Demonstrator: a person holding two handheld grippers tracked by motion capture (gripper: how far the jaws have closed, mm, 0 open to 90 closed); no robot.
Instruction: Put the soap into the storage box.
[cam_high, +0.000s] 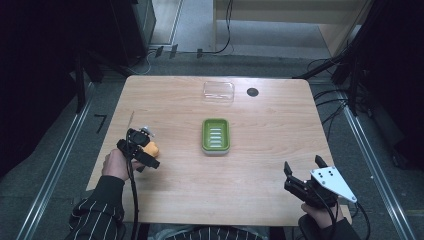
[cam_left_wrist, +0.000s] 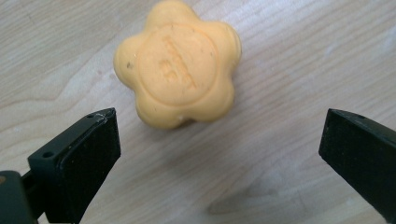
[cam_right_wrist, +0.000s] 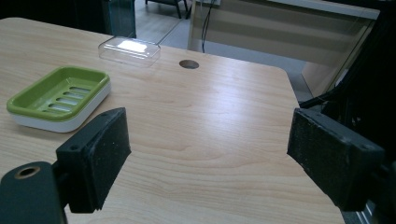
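Left gripper (cam_left_wrist: 219, 154) jaws wide open, gripping nothing, poised just over the orange flower-shaped soap (cam_left_wrist: 178, 64) lying on the table (cam_high: 260, 165) left of the green soap dish (cam_high: 215, 135); right gripper (cam_high: 306, 170) open, empty, near the front-right corner.

My matt black jaws flank a waxy, smooth orange soap (cam_left_wrist: 177, 65) on pale wood-grain table (cam_left_wrist: 299, 56); the green soap dish (cam_right_wrist: 58, 95) looks glossy plastic.

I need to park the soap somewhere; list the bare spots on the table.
Bare: the near strip between the left tool and right tool, and right of the dish. Crowded: round the soap and the lid.
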